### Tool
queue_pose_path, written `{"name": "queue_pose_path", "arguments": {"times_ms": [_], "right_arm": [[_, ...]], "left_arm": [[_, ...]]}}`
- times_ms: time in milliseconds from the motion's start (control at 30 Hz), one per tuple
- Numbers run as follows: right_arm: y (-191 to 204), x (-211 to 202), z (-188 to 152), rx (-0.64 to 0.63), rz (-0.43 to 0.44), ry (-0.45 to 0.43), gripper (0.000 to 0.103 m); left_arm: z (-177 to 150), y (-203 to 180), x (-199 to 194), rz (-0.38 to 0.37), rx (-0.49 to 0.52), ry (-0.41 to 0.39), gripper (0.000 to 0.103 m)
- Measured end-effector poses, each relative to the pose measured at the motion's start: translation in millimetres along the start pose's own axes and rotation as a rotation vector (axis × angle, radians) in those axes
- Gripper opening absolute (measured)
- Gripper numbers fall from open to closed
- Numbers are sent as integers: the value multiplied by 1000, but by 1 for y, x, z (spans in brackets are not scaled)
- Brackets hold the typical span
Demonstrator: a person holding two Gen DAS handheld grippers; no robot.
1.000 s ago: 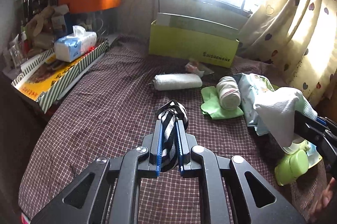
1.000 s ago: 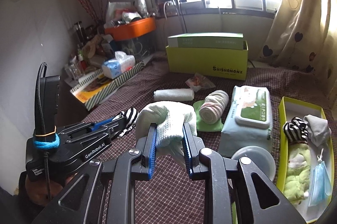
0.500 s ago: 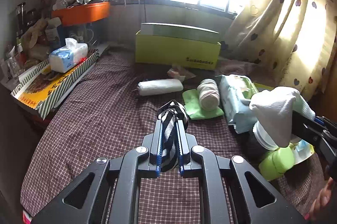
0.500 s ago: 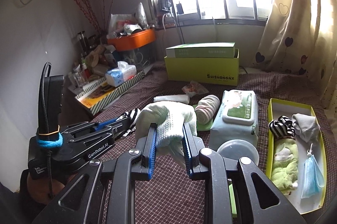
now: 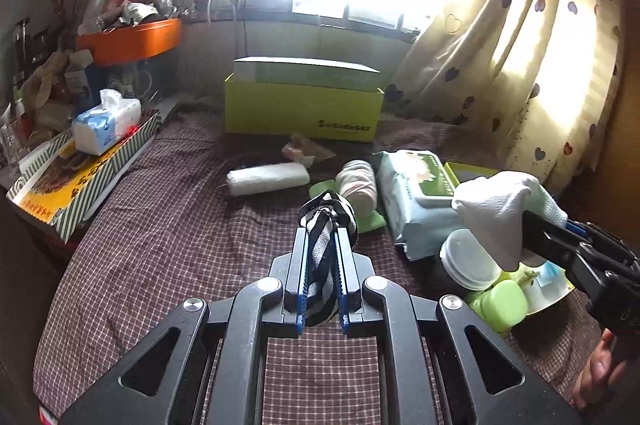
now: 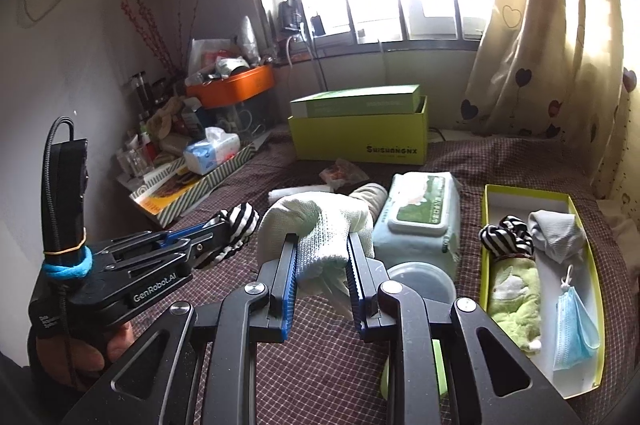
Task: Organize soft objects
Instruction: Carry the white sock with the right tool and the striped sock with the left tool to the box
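Note:
My left gripper is shut on a black-and-white striped sock, held above the checked bedspread; it also shows in the right wrist view. My right gripper is shut on a pale white-green cloth, also seen in the left wrist view. A shallow yellow-green tray at the right holds another striped sock, a grey sock, a green plush and a blue face mask.
On the bed lie a white rolled towel, a rolled pink-white sock on a green cloth, a wet-wipes pack, a clear lidded tub and a green box. A tissue pack sits at the left.
Both grippers have kept their hold and lifted or tilted up a little; the views now take in more of the window and the tray.

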State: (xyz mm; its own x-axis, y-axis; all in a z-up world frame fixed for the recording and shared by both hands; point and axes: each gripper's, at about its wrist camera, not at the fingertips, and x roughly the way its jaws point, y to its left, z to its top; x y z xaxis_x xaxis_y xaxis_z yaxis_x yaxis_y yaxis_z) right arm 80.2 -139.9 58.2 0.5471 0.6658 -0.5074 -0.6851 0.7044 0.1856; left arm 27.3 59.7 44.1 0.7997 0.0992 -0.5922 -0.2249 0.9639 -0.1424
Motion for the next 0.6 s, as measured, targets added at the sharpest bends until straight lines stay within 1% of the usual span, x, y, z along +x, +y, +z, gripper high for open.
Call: {"name": "queue_pose_path", "arguments": {"times_ms": [600], "right_arm": [[-39,-24,-7,61,-39,-41,21]], "left_arm": [[7,-53,4,-68,78,10,12]]}}
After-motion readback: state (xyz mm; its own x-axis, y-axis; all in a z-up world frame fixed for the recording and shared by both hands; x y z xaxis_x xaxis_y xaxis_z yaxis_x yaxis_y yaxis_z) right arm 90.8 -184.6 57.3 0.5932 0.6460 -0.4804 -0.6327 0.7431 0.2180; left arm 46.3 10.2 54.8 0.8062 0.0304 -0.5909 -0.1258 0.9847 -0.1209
